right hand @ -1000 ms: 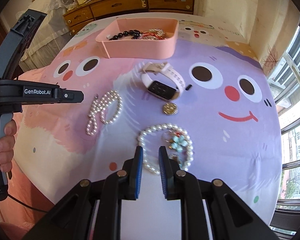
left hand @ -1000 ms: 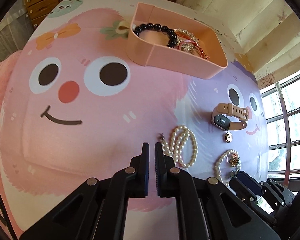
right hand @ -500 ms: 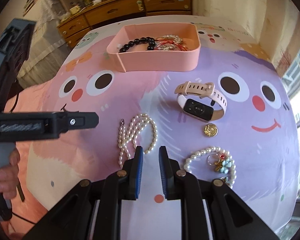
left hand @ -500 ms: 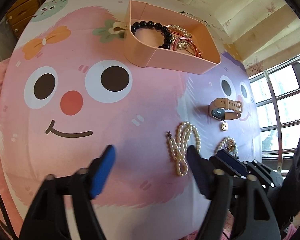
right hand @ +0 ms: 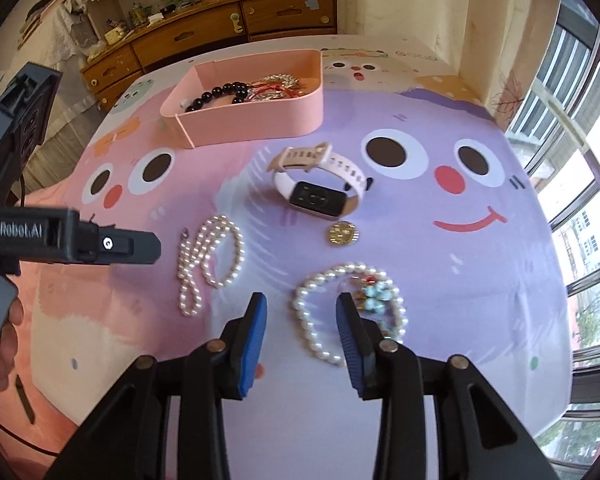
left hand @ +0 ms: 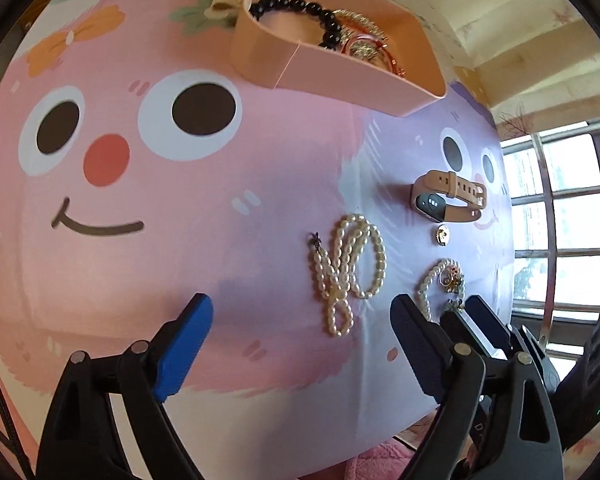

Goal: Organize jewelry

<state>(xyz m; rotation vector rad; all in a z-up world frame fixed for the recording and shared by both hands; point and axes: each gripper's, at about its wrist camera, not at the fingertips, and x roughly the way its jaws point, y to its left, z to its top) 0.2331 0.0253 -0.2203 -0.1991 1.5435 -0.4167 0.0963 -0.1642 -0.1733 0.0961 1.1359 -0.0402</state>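
Note:
A pink tray (right hand: 260, 120) (left hand: 352, 84) at the far side of the cartoon mat holds a black bead bracelet (right hand: 220, 94) and red-gold pieces. On the mat lie a looped pearl necklace (right hand: 208, 260) (left hand: 348, 268), a pink-strapped watch (right hand: 320, 188) (left hand: 448, 198), a gold coin charm (right hand: 342, 233) (left hand: 441, 235) and a pearl bracelet with a blue charm (right hand: 352, 312) (left hand: 440, 280). My left gripper (left hand: 302, 312) is open and empty, just short of the pearl necklace. My right gripper (right hand: 302, 308) is open over the pearl bracelet's left side.
The mat (right hand: 420, 240) covers a table. A wooden dresser (right hand: 220, 32) stands behind, and windows (right hand: 580, 160) are on the right. The left gripper's body (right hand: 60, 236) and the hand holding it show at the left of the right wrist view.
Both grippers opened: the left first, the right in the last half second. The right gripper swung left toward the necklace, then back over the pearl bracelet.

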